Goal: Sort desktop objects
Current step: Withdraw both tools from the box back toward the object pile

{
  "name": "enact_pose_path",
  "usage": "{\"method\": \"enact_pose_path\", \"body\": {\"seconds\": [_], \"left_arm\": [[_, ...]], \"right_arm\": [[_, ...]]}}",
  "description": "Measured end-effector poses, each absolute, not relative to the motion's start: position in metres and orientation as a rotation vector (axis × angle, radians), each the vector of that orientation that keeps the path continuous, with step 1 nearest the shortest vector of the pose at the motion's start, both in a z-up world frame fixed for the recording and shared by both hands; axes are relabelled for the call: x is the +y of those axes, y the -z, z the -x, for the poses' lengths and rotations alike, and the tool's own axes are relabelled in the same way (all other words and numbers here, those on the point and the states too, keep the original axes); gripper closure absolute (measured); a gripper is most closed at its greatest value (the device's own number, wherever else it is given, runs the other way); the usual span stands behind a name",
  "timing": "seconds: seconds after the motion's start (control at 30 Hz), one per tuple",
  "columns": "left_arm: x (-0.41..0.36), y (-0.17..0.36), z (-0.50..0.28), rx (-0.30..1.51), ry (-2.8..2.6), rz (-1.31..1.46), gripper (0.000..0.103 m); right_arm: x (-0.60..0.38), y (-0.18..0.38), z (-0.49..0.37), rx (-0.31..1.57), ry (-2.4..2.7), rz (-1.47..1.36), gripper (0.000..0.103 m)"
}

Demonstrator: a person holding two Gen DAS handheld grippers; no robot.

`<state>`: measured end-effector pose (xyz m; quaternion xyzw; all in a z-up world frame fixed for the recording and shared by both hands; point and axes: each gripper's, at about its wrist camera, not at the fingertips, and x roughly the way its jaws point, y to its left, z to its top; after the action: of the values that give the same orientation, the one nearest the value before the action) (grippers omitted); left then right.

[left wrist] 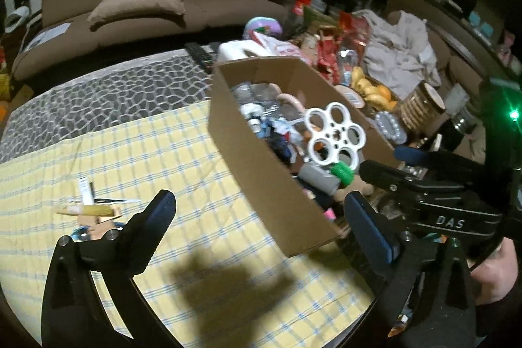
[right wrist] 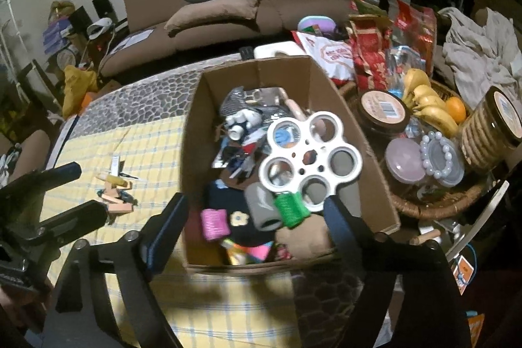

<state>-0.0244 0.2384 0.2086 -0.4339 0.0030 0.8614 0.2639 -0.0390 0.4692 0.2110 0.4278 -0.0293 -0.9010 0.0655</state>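
Both hand-held grippers are released and empty; the small pile of leftover items (left wrist: 91,211) lies on the bench left of the cardboard box (left wrist: 261,185), nearest the left hand-held gripper (left wrist: 257,211); the right hand-held gripper (right wrist: 254,217) hovers over the box.

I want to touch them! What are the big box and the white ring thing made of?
The box looks like plain brown cardboard: matte, with folded corner creases. The white ring thing looks like hard plastic, smooth and slightly shiny, with neat round holes, though painted metal is possible.
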Motion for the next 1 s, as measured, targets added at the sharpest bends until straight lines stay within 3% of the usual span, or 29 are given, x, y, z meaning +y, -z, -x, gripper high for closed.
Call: {"method": "enact_pose_path", "body": {"seconds": [0.1,1.0], "left_arm": [[0.218,-0.211,0.022,-0.009,-2.358,1.176,0.000],[0.030,-0.211,-0.007,-0.056,-2.625,1.237,0.000]], "right_arm": [[0.455,-0.212,0.038,-0.075,2.712,-1.279,0.001],[0.290,-0.203,0.031,0.040,2.548,-1.216,0.000]]}}
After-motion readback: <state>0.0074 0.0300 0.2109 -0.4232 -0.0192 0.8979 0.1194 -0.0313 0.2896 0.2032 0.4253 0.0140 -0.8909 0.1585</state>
